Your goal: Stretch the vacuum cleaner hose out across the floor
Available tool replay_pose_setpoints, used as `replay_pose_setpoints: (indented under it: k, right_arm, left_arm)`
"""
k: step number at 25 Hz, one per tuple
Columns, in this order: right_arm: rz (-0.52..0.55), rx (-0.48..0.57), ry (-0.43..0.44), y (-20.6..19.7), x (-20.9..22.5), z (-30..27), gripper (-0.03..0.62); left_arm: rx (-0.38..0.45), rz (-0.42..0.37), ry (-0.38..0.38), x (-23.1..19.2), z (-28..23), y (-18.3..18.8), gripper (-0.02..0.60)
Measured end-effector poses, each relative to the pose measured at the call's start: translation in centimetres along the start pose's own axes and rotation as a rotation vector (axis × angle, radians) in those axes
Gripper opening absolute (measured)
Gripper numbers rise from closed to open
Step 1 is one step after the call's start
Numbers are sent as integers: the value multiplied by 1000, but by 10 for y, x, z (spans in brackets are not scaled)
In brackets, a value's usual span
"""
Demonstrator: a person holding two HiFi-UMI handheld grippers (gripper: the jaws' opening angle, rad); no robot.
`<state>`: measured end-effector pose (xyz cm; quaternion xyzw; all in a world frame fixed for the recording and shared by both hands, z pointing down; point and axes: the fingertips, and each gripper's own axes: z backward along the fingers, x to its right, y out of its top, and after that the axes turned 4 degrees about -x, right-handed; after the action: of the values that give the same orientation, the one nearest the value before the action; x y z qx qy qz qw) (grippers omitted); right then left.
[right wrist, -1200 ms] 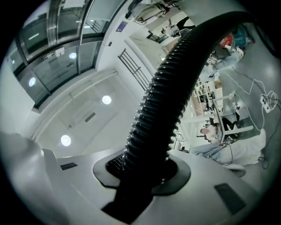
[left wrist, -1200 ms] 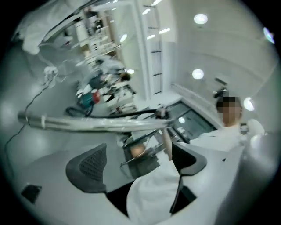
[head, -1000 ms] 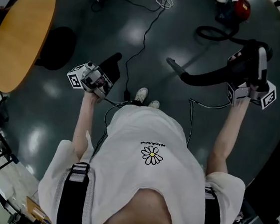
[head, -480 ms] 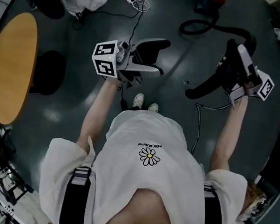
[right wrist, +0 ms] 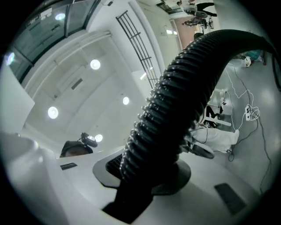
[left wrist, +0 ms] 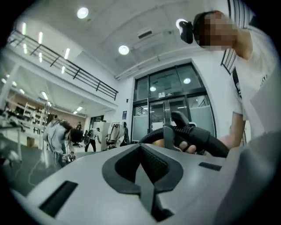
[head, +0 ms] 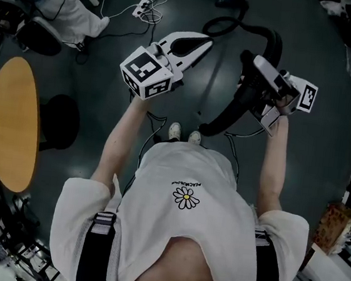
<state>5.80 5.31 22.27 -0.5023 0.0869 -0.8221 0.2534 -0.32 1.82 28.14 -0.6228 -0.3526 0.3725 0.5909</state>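
Note:
The black ribbed vacuum hose [head: 269, 40] arcs over from the top of the head view and hangs down to a free end [head: 209, 129] above the person's shoes. My right gripper [head: 259, 67] is shut on the hose near the top of the arc. In the right gripper view the hose [right wrist: 184, 96] rises out of the right gripper [right wrist: 145, 176]. My left gripper [head: 202, 40] is held up left of the hose, apart from it. Its jaws are just closing and meet with nothing between them. In the left gripper view the left gripper [left wrist: 145, 178] faces the hose [left wrist: 197, 136] and the hand beyond.
A round wooden table [head: 10, 124] stands at the left with a dark stool [head: 58, 120] beside it. A power strip with white cables [head: 143, 7] lies on the dark floor at the top. A seated person [head: 52, 3] is at the top left. A box [head: 335, 227] sits at the right.
My left gripper rose and swung right towards the hose, and its open jaws came together. My right gripper carried the hose up and to the left.

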Motion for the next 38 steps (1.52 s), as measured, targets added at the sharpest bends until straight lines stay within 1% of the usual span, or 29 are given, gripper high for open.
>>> replay_pose_setpoints:
  k: [3, 6, 7, 8, 9, 10, 11, 12, 13, 15, 17, 18, 19, 22, 24, 25, 26, 27, 28, 29, 30, 31, 32, 33, 34, 35, 36, 37, 38]
  right_arm:
    - [44, -120, -31, -21, -10, -10, 152]
    - [65, -243, -112, -40, -9, -6, 152]
    - [65, -282, -138, -48, -8, -3, 152]
    - [64, -322, -159, -56, -10, -1, 152]
    - [62, -359, -173, -63, -13, 0, 152]
    - [57, -393, -184, -69, -17, 1, 152]
    - [48, -422, -193, -73, -20, 2, 152]
    - [35, -449, -201, -77, -24, 3, 150]
    - [22, -478, -207, -81, -28, 3, 150]
    - [3, -548, -213, -92, -35, -1, 150]
    - [-19, -620, -210, -108, -39, -6, 150]
    - [-32, -654, -205, -117, -41, -9, 150]
    - [-43, -683, -198, -125, -43, -13, 150]
    - [-47, -738, -188, -139, -51, -22, 150]
    - [-37, -767, -204, -141, -56, -24, 150]
    - [-29, -778, -217, -140, -56, -24, 150]
    - [-17, -785, -229, -138, -57, -23, 150]
    - [-5, -789, -239, -136, -57, -22, 150]
    - [4, -796, -251, -134, -57, -20, 150]
    - [8, -810, -270, -135, -55, -17, 150]
    - [13, -835, -301, -137, -48, -13, 150]
    - [28, -873, -349, -140, -38, -5, 150]
    - [61, -919, -420, -141, -24, 7, 151]
    - [116, -976, -520, -140, -7, 22, 150]
    - [197, -1046, -649, -135, 11, 41, 150]
    - [300, -1137, -799, -127, 29, 63, 150]
    - [413, -1251, -951, -120, 46, 86, 150]
    - [525, -1375, -1085, -114, 60, 106, 150]
    - [625, -1488, -1196, -109, 73, 125, 151]
  left_arm:
    - [-19, -159, 7, -2, -12, 16, 5]
    - [-47, -331, 35, -6, -31, 25, 6]
    - [-59, -366, 21, -3, -39, 25, 8]
    - [-61, -387, -12, 3, -48, 25, 35]
    - [-58, -402, -58, 10, -56, 27, 151]
    - [-60, -418, -109, 17, -64, 28, 309]
    - [-81, -440, -157, 24, -72, 28, 361]
    - [-117, -474, -196, 29, -79, 26, 393]
    - [-161, -524, -226, 32, -86, 24, 405]
    - [-229, -650, -267, 38, -97, 17, 405]
    - [-248, -764, -300, 44, -108, 15, 405]
    - [-248, -807, -321, 48, -112, 15, 405]
    - [-250, -839, -348, 53, -114, 14, 405]
    - [-278, -897, -445, 68, -117, 5, 405]
    - [-294, -947, -513, 76, -119, 1, 405]
    - [-314, -969, -545, 78, -118, -2, 404]
    - [-354, -990, -570, 77, -116, -6, 402]
    - [-408, -1022, -585, 73, -113, -11, 386]
    - [-464, -1075, -587, 68, -110, -18, 306]
    - [-515, -1136, -581, 61, -107, -25, 196]
    - [-563, -1179, -576, 54, -103, -31, 146]
    - [-608, -1194, -575, 47, -99, -36, 146]
    - [-649, -1196, -571, 38, -94, -39, 146]
    - [-684, -1199, -564, 29, -90, -41, 146]
    - [-716, -1204, -556, 21, -85, -44, 146]
    - [-746, -1205, -553, 16, -79, -46, 146]
    - [-776, -1205, -555, 14, -73, -50, 146]
    - [-811, -1205, -561, 14, -66, -54, 146]
    - [-860, -1202, -569, 16, -58, -61, 147]
